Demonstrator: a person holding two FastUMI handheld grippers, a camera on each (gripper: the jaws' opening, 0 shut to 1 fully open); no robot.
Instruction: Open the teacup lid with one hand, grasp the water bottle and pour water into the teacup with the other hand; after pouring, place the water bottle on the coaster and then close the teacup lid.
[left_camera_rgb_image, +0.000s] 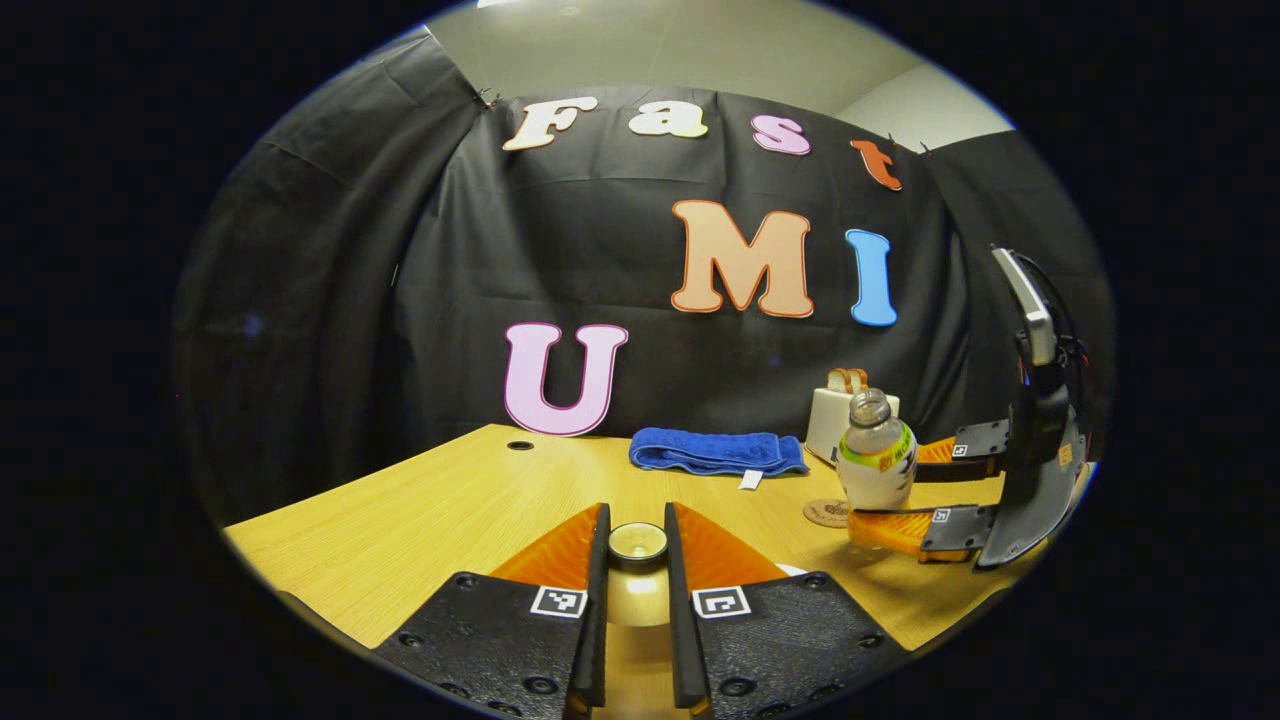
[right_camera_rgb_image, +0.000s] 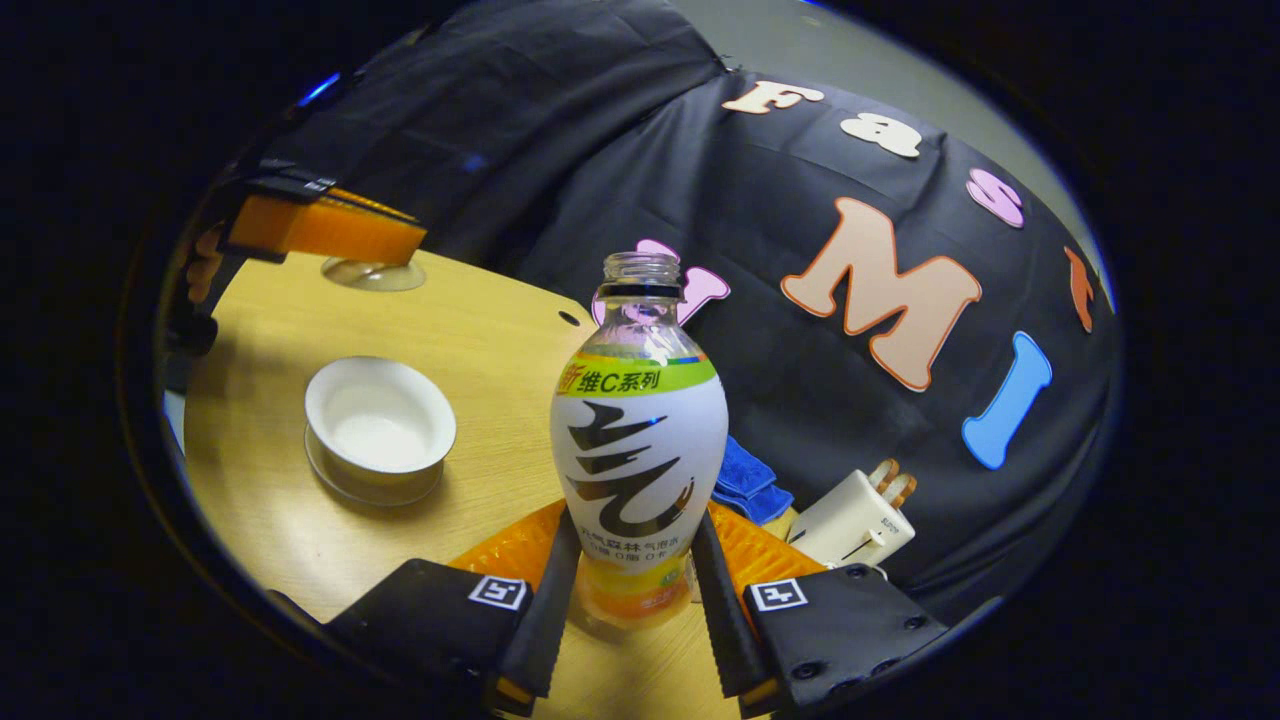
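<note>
My left gripper (left_camera_rgb_image: 637, 545) is shut on the knob of the teacup lid (left_camera_rgb_image: 636, 598), held up off the wooden table (left_camera_rgb_image: 440, 520). In the right gripper view that lid (right_camera_rgb_image: 372, 273) hangs under the left gripper (right_camera_rgb_image: 340, 240), up and behind the white teacup (right_camera_rgb_image: 380, 415), which stands uncovered on its saucer. My right gripper (right_camera_rgb_image: 637, 530) is shut on the lower body of the uncapped water bottle (right_camera_rgb_image: 640, 440), which is upright. In the left gripper view the bottle (left_camera_rgb_image: 877, 455) and right gripper (left_camera_rgb_image: 885, 490) are at the right, beside the round coaster (left_camera_rgb_image: 826, 512).
A folded blue towel (left_camera_rgb_image: 715, 452) lies at the back of the table against the cloth wall. A white toaster (left_camera_rgb_image: 838, 415) with bread stands behind the bottle; the toaster (right_camera_rgb_image: 850, 520) and towel (right_camera_rgb_image: 745, 480) lie to the bottle's right.
</note>
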